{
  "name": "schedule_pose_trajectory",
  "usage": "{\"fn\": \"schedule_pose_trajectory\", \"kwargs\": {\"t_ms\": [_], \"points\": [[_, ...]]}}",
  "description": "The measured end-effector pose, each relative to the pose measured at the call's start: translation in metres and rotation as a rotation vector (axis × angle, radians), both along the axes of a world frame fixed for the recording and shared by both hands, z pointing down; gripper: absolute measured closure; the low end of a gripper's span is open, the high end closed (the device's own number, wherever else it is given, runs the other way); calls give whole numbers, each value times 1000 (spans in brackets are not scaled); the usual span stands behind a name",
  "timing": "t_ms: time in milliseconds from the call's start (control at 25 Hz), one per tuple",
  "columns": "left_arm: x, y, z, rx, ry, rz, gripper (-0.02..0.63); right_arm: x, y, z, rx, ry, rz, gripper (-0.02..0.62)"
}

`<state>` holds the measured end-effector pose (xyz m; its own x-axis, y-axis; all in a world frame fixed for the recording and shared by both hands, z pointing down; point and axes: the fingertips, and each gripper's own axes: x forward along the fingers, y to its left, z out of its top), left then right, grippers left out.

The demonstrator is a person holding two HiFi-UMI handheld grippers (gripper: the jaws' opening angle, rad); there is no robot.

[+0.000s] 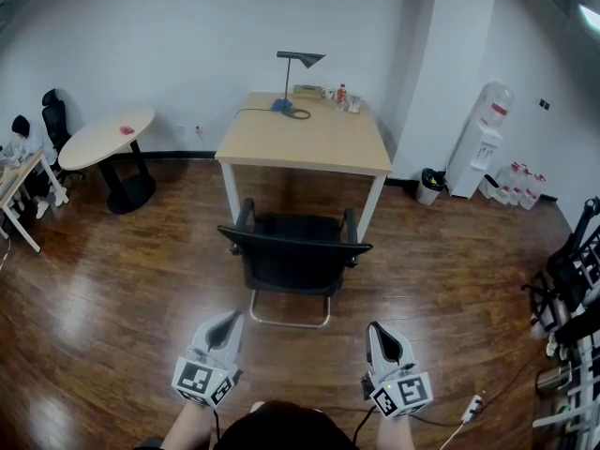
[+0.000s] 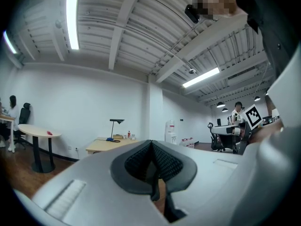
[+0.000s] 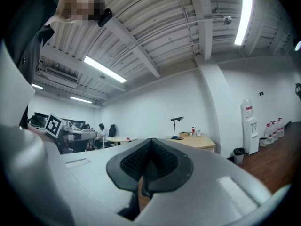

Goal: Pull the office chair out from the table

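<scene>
While the head view looks steeply down, the office chair [image 1: 295, 256] stands at centre, just before the table [image 1: 305, 143], its back toward the grippers. A desk lamp [image 1: 298, 73] is at 12 o'clock. At 7 o'clock is the left gripper [image 1: 228, 326], at 5 o'clock the right gripper [image 1: 377, 336], both apart from the chair. The waste bin [image 1: 431, 186] is at 2 o'clock, contents not discernible.

Left gripper view: jaws together, nothing between. A ceiling light [image 2: 73, 15] at 11 o'clock, unseen from the head.

Right gripper view: jaws together, empty. The water dispenser [image 3: 248, 126] at 3 o'clock carries a bottle [image 3: 247, 106].
</scene>
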<state>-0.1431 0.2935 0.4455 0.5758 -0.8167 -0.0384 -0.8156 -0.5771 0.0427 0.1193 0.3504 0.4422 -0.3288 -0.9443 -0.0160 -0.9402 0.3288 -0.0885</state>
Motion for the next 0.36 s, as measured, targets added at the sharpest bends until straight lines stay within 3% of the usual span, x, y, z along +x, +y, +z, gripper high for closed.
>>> {"fn": "schedule_pose_trajectory", "kwargs": {"t_ms": [360], "points": [[-4,-5,-4,7,11,-6,604,-4,-5,2,0,7,-14,584]]}}
